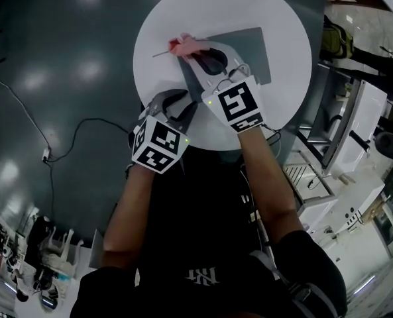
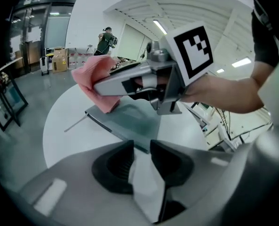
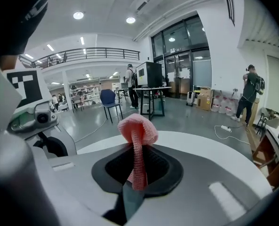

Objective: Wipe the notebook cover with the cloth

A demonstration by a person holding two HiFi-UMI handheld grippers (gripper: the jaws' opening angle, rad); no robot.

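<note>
Right gripper view: right gripper (image 3: 138,167) clamped on cloth (image 3: 138,128), at corner of notebook (image 1: 249,52) on table (image 1: 285,18). Left gripper (image 2: 141,149) jaws apart, empty, near notebook edge. Risk: unpinned notebook slides under wipe; thin pinch lets cloth slip.

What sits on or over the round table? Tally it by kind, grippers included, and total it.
Grippers: 2 (left gripper, right gripper)
Notebook: 1
Cloth: 1
Thin stick: 1
Total: 5
</note>
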